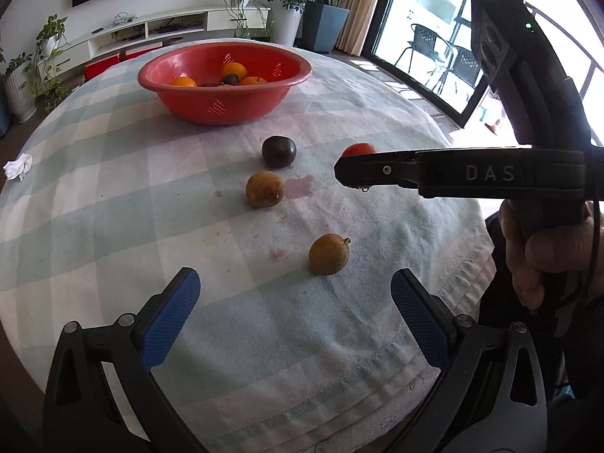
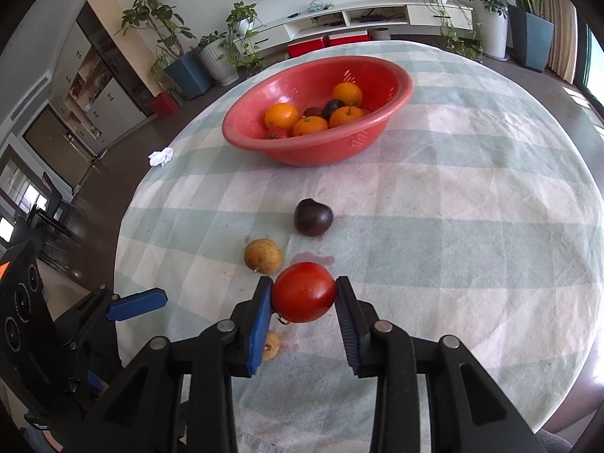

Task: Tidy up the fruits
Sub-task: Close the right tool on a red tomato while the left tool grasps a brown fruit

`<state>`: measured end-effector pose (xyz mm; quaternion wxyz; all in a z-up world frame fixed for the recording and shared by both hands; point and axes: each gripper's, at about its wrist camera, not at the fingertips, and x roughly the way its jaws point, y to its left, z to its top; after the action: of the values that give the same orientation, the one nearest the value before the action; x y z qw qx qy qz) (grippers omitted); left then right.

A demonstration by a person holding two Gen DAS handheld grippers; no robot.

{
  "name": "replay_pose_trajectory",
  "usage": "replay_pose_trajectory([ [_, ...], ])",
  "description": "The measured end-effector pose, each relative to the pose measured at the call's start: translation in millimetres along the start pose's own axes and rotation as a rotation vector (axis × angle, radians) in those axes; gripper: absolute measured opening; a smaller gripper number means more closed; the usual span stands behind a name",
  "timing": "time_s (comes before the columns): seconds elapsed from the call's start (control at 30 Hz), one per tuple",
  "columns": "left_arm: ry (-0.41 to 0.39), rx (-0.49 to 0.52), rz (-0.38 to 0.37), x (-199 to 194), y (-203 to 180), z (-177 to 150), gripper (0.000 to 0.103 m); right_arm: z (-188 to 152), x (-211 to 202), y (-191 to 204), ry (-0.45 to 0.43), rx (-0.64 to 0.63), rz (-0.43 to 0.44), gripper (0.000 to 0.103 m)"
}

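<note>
My right gripper (image 2: 304, 292) is shut on a red tomato (image 2: 304, 291), held above the checked tablecloth; from the left wrist view that gripper (image 1: 341, 168) comes in from the right, with the tomato (image 1: 358, 149) peeking over it. My left gripper (image 1: 294, 294) is open, with nothing between its blue pads, just short of a brown-yellow fruit (image 1: 329, 254). A second brown-yellow fruit (image 1: 265, 190) and a dark purple fruit (image 1: 279, 151) lie further in. The red bowl (image 1: 226, 107) at the back holds oranges and dark fruit.
A crumpled white tissue (image 1: 17, 166) lies near the table's left edge. The round table's rim (image 1: 468, 264) curves close on the right, where a hand (image 1: 543, 253) holds the right gripper. Pink stains mark the cloth. Plants and a TV shelf stand behind.
</note>
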<state>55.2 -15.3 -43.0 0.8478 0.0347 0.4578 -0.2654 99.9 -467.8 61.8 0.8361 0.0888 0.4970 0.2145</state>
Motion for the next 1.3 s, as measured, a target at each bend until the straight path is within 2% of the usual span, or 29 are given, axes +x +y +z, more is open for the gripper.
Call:
replay_pose_trajectory([
  [0.2,0.038,0.054,-0.042,20,-9,19,0.099,-2,-10,-20,-0.034,0.053,0.01,0.036],
  [0.33,0.086,0.085,-0.05,32,-11,23,0.067,-3,-11,-24,-0.045,0.065,0.022,0.036],
  [0.4,0.1,0.094,-0.048,35,-11,22,0.057,-4,-13,-26,-0.05,0.067,0.027,0.036],
  [0.47,0.105,0.104,-0.042,35,-11,20,0.053,-4,-13,-27,-0.053,0.071,0.03,0.036],
  [0.53,0.111,0.118,-0.043,35,-12,20,0.044,-5,-13,-28,-0.055,0.075,0.035,0.036],
  [0.6,0.116,0.134,-0.039,36,-15,19,0.04,-5,-14,-29,-0.058,0.075,0.037,0.036],
  [0.63,0.119,0.144,-0.039,36,-17,19,0.035,-5,-14,-29,-0.059,0.075,0.038,0.036],
  [0.73,0.123,0.156,-0.041,38,-19,19,0.03,-5,-15,-29,-0.063,0.073,0.038,0.036],
  [0.77,0.124,0.161,-0.046,38,-19,19,0.025,-5,-15,-28,-0.064,0.073,0.038,0.036],
  [1.1,0.103,0.132,-0.061,29,-12,15,0.024,-5,-19,-27,-0.069,0.068,0.036,0.036],
  [1.3,0.058,0.089,-0.052,11,4,20,0.024,-4,-20,-27,-0.069,0.066,0.034,0.036],
])
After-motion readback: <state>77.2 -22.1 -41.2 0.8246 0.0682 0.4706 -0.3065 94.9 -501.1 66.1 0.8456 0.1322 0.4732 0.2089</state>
